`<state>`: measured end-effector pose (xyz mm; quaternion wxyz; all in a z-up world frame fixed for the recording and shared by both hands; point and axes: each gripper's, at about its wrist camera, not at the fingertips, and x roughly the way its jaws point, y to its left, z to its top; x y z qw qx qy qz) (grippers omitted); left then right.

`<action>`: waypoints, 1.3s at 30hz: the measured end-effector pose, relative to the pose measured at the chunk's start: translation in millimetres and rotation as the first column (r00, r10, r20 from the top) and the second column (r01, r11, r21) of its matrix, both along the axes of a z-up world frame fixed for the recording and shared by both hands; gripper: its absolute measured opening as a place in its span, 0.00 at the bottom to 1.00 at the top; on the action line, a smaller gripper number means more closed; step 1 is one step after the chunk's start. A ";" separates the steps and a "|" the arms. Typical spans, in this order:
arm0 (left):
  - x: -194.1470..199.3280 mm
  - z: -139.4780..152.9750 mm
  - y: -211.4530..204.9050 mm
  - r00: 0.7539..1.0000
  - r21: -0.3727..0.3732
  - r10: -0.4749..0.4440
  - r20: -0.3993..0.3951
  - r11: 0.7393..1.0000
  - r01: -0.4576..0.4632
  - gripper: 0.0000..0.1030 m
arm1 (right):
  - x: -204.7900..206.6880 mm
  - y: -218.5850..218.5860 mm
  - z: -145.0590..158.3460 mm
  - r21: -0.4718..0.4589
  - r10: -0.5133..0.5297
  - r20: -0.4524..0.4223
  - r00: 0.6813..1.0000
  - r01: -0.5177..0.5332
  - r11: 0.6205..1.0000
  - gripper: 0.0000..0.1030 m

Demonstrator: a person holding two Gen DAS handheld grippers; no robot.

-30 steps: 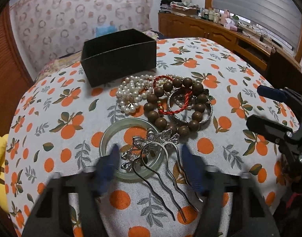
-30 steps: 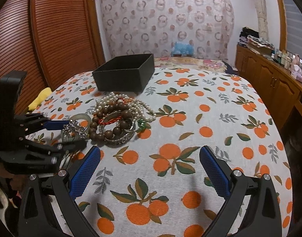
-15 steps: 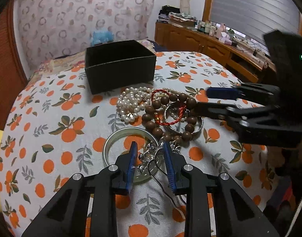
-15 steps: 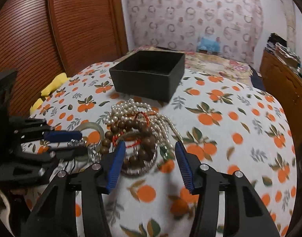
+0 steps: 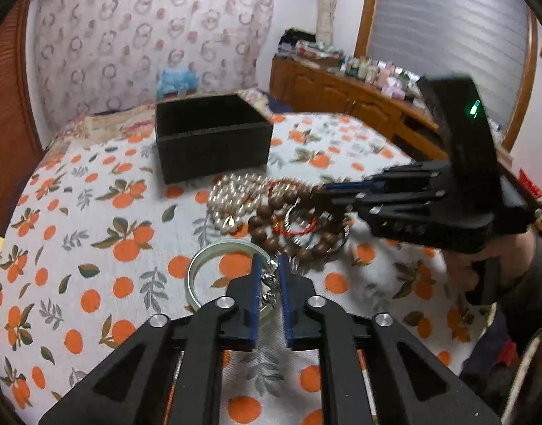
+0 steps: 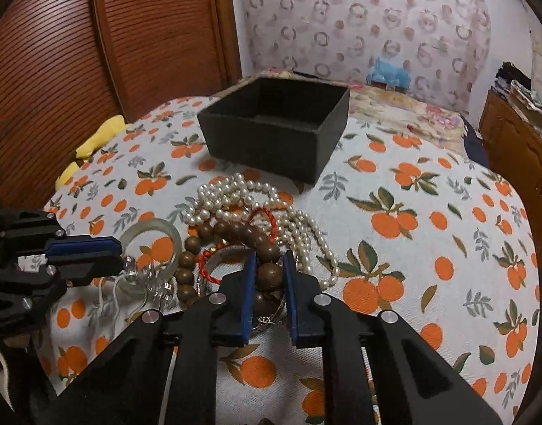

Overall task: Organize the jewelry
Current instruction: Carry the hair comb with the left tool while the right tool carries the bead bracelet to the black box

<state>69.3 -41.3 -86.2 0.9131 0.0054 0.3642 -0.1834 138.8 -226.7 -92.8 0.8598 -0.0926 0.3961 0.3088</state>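
Left gripper [image 5: 269,276] is closed on the silver hairpin [image 5: 268,288], blue-padded fingers [image 5: 255,283] pinching its ornate metal flower head over the edge of the jade bangle [image 5: 214,248] — a smooth, pale green, translucent ring lying flat on the cloth. Right gripper [image 6: 267,279] is clamped on the wooden bead bracelet [image 6: 263,248], one big round brown bead squeezed between its blue pads; more glossy dark-brown beads curve away to the left. Jewelry heap sits mid-table: pearl necklace [image 6: 235,194] of small cream round beads coiled in loops at the far side, a thin red cord bracelet [image 6: 267,214] twisted among the beads, a silver metal bangle [image 6: 232,253] under the wooden ones. In the right wrist view the hairpin's curved wire prongs [image 6: 104,290] hang below the left gripper, blurred. Black box [image 6: 278,124] — rectangular, open-topped, matte, looks empty inside — stands just beyond the pile, not touching the pearls. Tablecloth [image 6: 430,248] is white woven fabric printed with oranges and green leaves. Room: ribbed reddish-brown wooden doors [image 6: 93,53] on the left, curtain [image 6: 359,17] with a ring pattern behind, wooden dresser [image 5: 341,88] with small bottles and clutter under a shuttered window [image 5: 448,28], something yellow [image 6: 97,138] at the table's left edge.
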 end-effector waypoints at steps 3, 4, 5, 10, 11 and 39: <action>-2.5 4.6 -2.8 1.000 0.010 -0.004 0.018 1.000 0.004 0.07 | -3.2 -2.3 11.1 0.021 0.002 0.028 1.000 -0.002 1.000 0.16; -3.4 5.9 -2.8 1.000 0.001 -0.004 0.024 1.000 0.004 0.07 | -4.1 -2.8 15.3 0.028 0.002 0.038 0.999 -0.003 1.000 0.16; -4.1 7.1 -2.7 1.000 -0.002 -0.005 0.029 1.000 0.005 0.07 | -5.1 -3.3 19.5 0.032 0.001 0.050 0.999 -0.002 0.999 0.16; -6.5 16.3 0.3 0.998 -0.012 0.007 0.060 1.000 -0.006 0.07 | -8.3 -4.3 41.9 0.053 0.007 0.105 0.994 -0.013 0.998 0.16; -6.7 18.5 1.2 0.998 -0.015 0.011 0.066 1.000 -0.010 0.07 | -8.5 -4.4 45.7 0.055 0.008 0.114 0.993 -0.014 0.998 0.16; 111.6 84.5 34.9 0.973 0.015 0.131 0.188 0.991 -0.137 0.07 | 56.4 -5.4 110.7 0.103 0.009 0.222 0.975 -0.033 0.994 0.16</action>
